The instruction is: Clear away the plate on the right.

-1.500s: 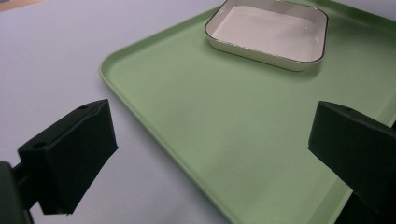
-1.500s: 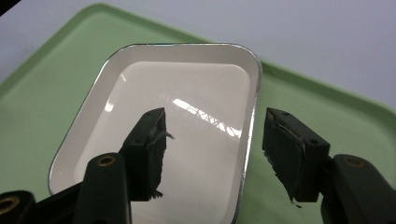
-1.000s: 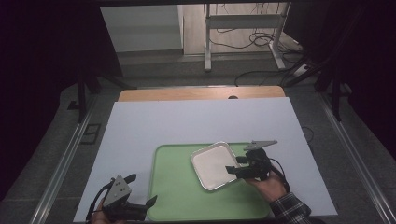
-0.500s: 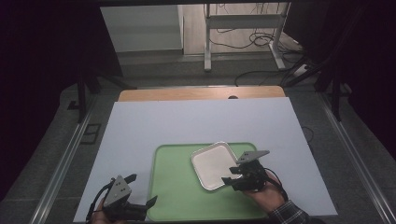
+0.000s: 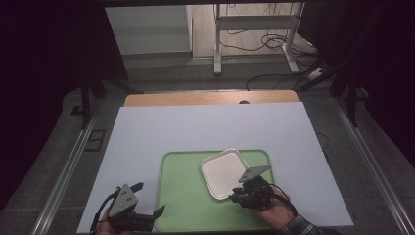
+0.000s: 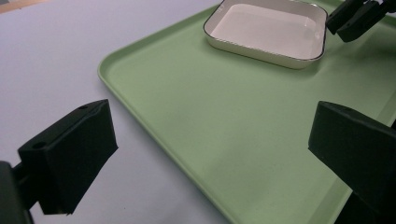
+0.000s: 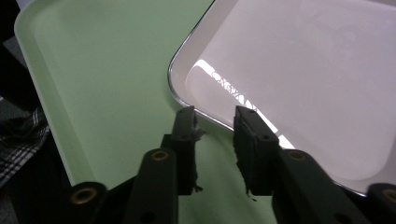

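High view, dish: white square enamel dish (image 5: 224, 173) with rounded corners, turned cornerwise on the right half of the green tray (image 5: 186, 205), empty.
High view, tray: flat on the white desk (image 5: 205, 129), near its front edge.
High view, right gripper (image 5: 238, 196): at the dish's near right corner, hand (image 5: 269, 213) behind it, fingers just closing in across the rim.
High view, left gripper (image 5: 149, 203): at the tray's left front corner, well apart from the dish, fingers spread.

Left gripper view, fingers (image 6: 70, 154): spread wide over the tray's edge (image 6: 140, 109), nothing between them.
Left gripper view, dish (image 6: 268, 30): farther off on the tray, dark thin line round the rim, low sloping walls, right gripper's black fingers (image 6: 357, 18) at its far corner.

Right gripper view, fingers (image 7: 187, 135): narrowed, one outside and one inside the dish rim (image 7: 212, 119), a visible gap left; rim between them, not yet pinched.
Right gripper view, tray (image 7: 107, 84): smooth green floor under and beside the dish.

Handling, judged: stiff, light, glossy and likely slippery; enamel may chip if dropped or knocked.
Hold, judged: rim on a straight side just beside the corner, one finger inside and one outside, seated deep; grip off-centre, so the dish is likely to tip away from the fingers when lifted.
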